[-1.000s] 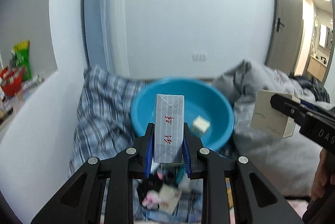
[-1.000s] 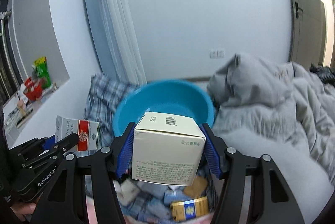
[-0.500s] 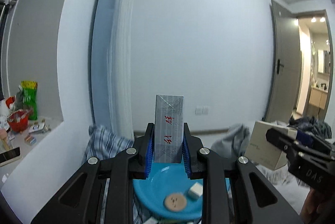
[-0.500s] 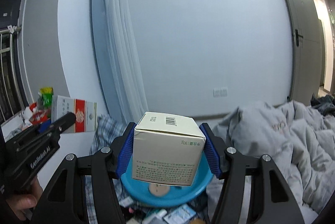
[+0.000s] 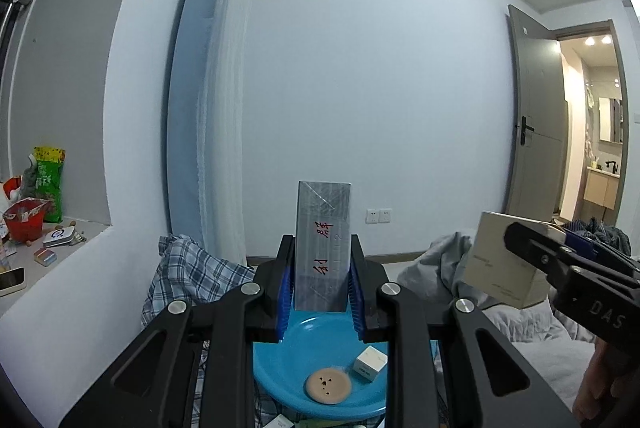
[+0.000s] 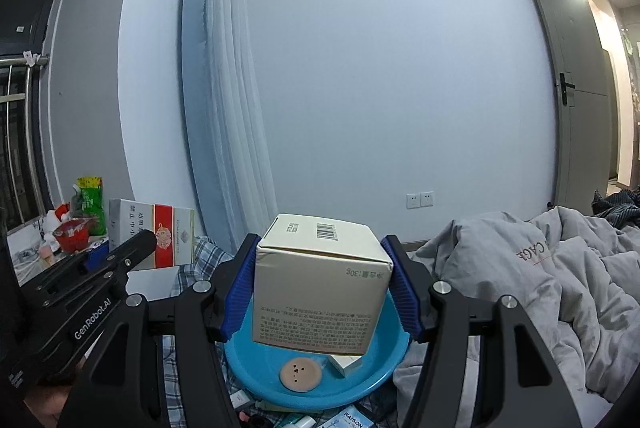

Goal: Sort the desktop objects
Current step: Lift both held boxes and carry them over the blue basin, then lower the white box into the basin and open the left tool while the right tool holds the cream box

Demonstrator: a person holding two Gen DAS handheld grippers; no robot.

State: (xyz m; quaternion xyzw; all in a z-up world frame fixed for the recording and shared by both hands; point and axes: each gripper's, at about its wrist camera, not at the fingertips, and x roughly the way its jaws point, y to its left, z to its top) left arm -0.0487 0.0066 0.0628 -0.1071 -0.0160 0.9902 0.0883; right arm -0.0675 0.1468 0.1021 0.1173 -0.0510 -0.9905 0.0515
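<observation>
At frame centre, our left gripper clamps an upright silver pack above the blue basin; our right gripper grips a cream box over that basin

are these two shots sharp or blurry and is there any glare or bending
Left wrist view: sharp, silver box crisp; doorway lights blow out; walls bow from fisheye. Right wrist view: sharp, barcode on the cream box readable; door curves, corners vignetted.
</observation>
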